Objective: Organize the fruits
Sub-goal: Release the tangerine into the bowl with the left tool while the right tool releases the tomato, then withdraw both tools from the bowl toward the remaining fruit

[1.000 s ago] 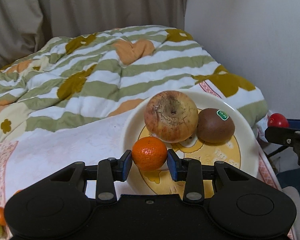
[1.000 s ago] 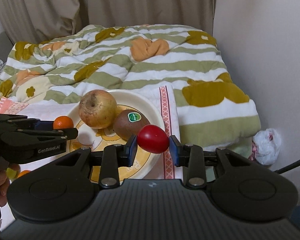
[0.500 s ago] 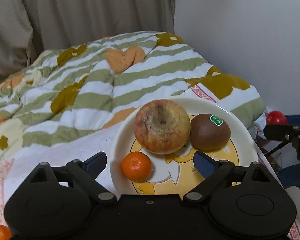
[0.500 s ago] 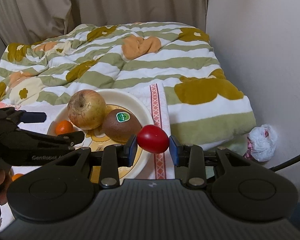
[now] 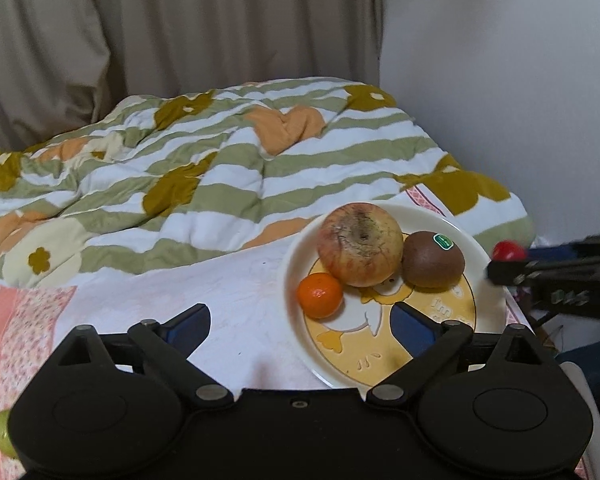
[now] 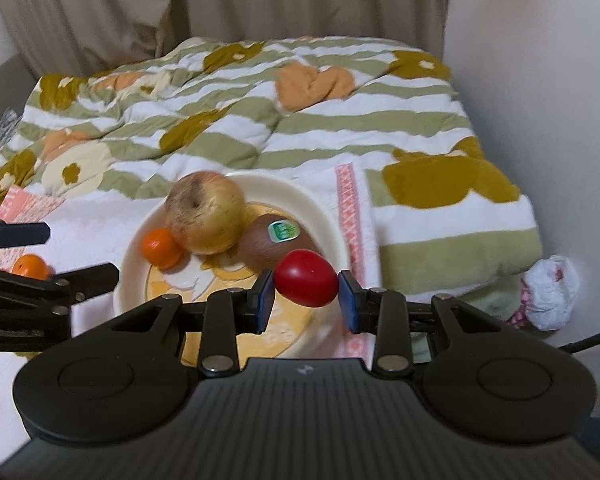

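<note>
A cream plate (image 5: 488,280) (image 6: 312,208) with a yellow picture lies on the white cloth. On it sit an apple (image 5: 360,244) (image 6: 206,218), a kiwi (image 5: 434,260) (image 6: 278,238) and a small orange (image 5: 320,295) (image 6: 161,247). My left gripper (image 5: 300,320) is open and empty, just short of the plate's left rim. My right gripper (image 6: 306,294) is shut on a red tomato (image 6: 306,283) (image 5: 509,251) and holds it above the plate's right front part.
A striped quilt (image 5: 220,168) covers the bed behind. A second small orange (image 6: 30,267) lies on the cloth left of the plate. A green fruit (image 5: 2,432) lies at the far left. The wall (image 6: 540,80) and a white bag (image 6: 552,296) are to the right.
My left gripper opened, let go of the small orange on the plate and drew back to the left. My right gripper moved the tomato over the plate.
</note>
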A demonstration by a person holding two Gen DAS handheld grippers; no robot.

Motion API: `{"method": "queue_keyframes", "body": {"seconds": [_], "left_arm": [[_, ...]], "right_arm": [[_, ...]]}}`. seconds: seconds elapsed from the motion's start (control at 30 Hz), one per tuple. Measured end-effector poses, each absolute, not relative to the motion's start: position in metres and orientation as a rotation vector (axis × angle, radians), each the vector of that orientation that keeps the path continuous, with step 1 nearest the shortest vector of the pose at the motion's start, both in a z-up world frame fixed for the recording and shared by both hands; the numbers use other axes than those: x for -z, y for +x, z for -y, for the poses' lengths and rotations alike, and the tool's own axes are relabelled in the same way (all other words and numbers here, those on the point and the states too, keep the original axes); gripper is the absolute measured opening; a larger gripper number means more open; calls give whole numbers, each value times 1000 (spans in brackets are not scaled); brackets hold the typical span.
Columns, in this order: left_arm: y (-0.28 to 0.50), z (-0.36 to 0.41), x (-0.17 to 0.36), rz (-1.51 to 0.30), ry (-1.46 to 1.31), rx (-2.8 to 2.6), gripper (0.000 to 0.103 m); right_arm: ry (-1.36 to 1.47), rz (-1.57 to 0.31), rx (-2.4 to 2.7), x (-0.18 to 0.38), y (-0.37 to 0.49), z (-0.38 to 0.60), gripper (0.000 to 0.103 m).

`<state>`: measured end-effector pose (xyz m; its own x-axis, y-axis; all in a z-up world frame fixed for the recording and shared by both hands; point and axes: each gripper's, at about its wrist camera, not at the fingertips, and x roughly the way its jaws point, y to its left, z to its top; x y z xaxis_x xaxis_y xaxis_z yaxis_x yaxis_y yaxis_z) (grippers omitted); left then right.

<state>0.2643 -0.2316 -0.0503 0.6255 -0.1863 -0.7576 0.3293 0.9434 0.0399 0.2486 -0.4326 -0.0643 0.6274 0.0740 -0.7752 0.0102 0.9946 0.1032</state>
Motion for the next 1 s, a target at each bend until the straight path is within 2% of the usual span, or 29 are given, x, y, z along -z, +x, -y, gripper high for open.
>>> {"method": "queue_keyframes", "body": {"seconds": [0.5, 0.57, 0.6, 0.63, 0.67, 0.7, 1.0], "left_arm": [[227, 208, 44, -833, 140, 219, 99], [223, 206, 42, -827, 138, 211, 99], [220, 205, 40, -821, 137, 205, 99], [218, 204, 38, -815, 134, 201, 99], [216, 202, 36, -810, 131, 198, 99], [213, 200, 33, -803, 128, 194, 99], [177, 188, 7, -740, 96, 145, 99]], "right_arm": [[49, -940, -122, 102, 263, 405, 51], [41, -919, -135, 100, 259, 405, 61], [38, -909, -138, 98, 258, 404, 75], [33, -894, -134, 94, 255, 404, 84], [28, -878, -129, 90, 252, 403, 100], [24, -859, -125, 85, 249, 404, 103], [5, -795, -125, 50, 217, 406, 103]]}}
